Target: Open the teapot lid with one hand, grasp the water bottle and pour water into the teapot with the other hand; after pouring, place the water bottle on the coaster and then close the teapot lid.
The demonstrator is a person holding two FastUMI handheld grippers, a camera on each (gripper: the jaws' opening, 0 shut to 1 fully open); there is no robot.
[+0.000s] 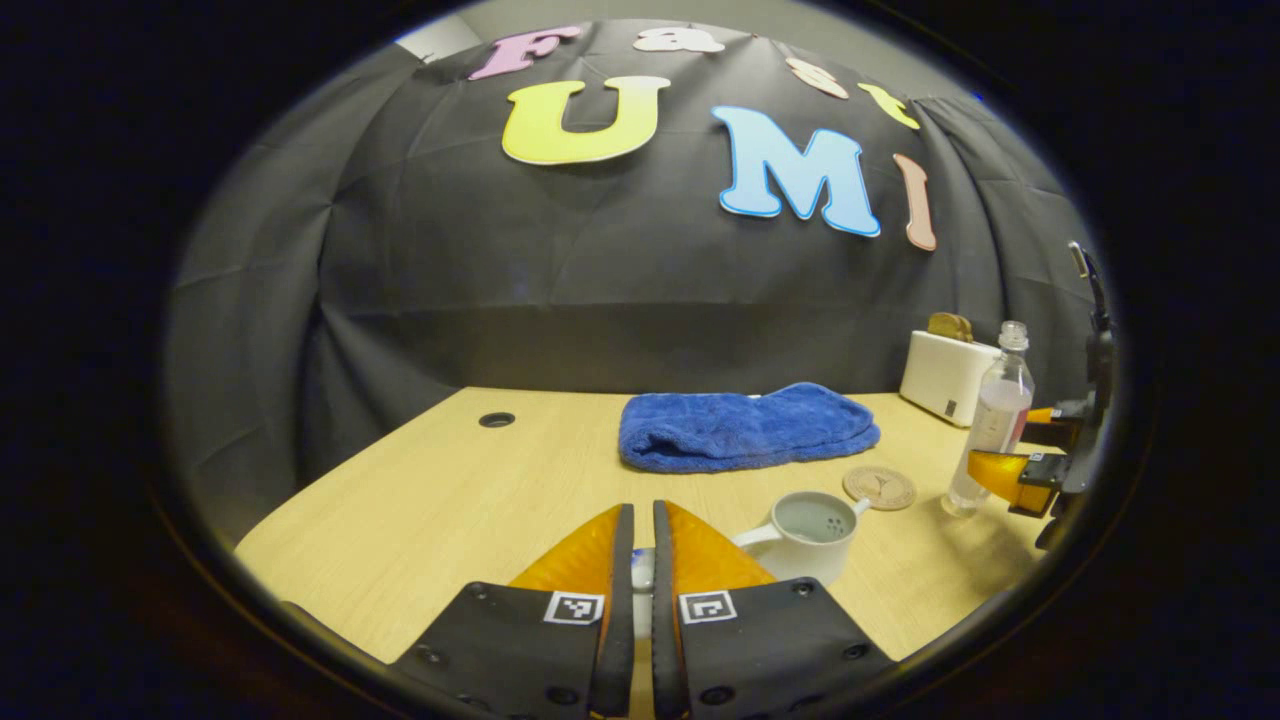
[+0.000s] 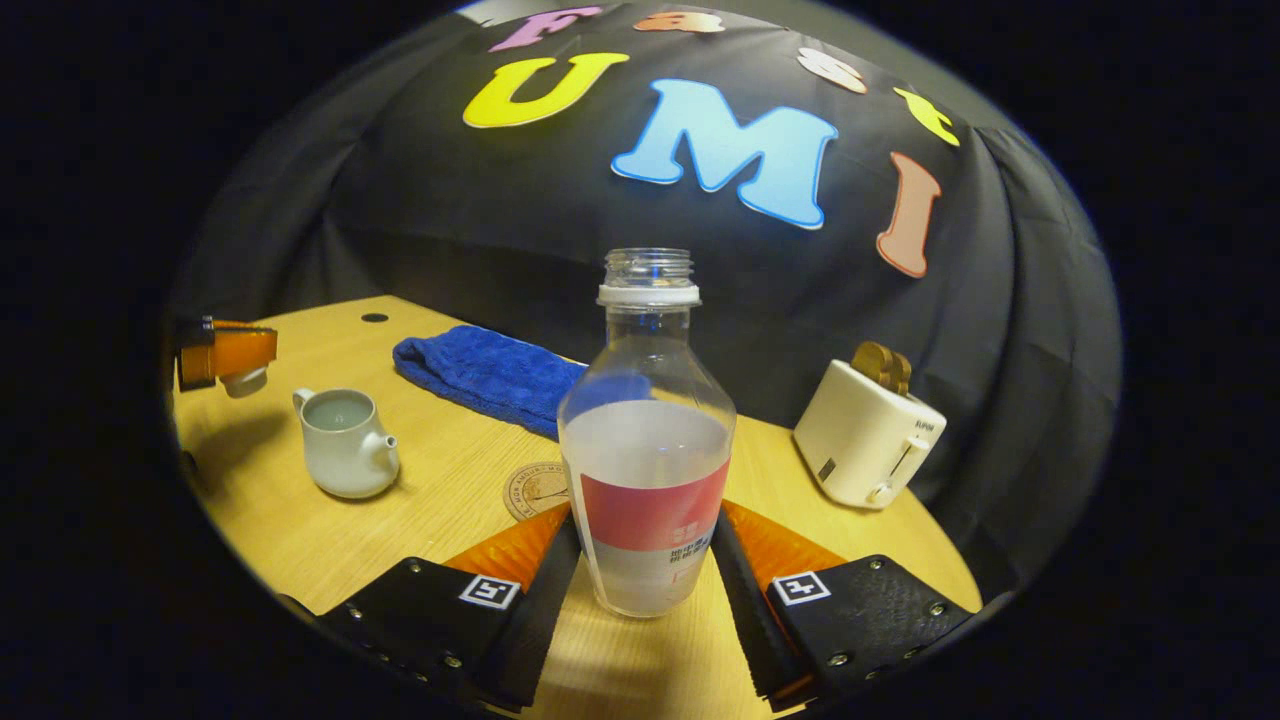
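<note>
The white teapot (image 1: 805, 535) (image 2: 345, 440) stands uncovered on the wooden table, its strainer holes showing inside. Just left of the pot, my left gripper (image 1: 643, 510) (image 2: 228, 355) is shut on the teapot lid (image 1: 643, 572) (image 2: 245, 381) and holds it above the table. A clear water bottle (image 2: 645, 440) (image 1: 990, 420), uncapped and about half full, sits upright between my right gripper's (image 2: 645, 520) (image 1: 1020, 442) fingers, which press on both of its sides near the label. Its base is at the table surface. The round cork coaster (image 1: 879, 487) (image 2: 535, 490) lies between teapot and bottle.
A folded blue towel (image 1: 745, 425) (image 2: 480, 372) lies behind the teapot and coaster. A white toaster (image 1: 945, 375) (image 2: 865, 435) with toast in it stands at the back right. A cable hole (image 1: 497, 419) is at the far left of the table (image 1: 450, 500).
</note>
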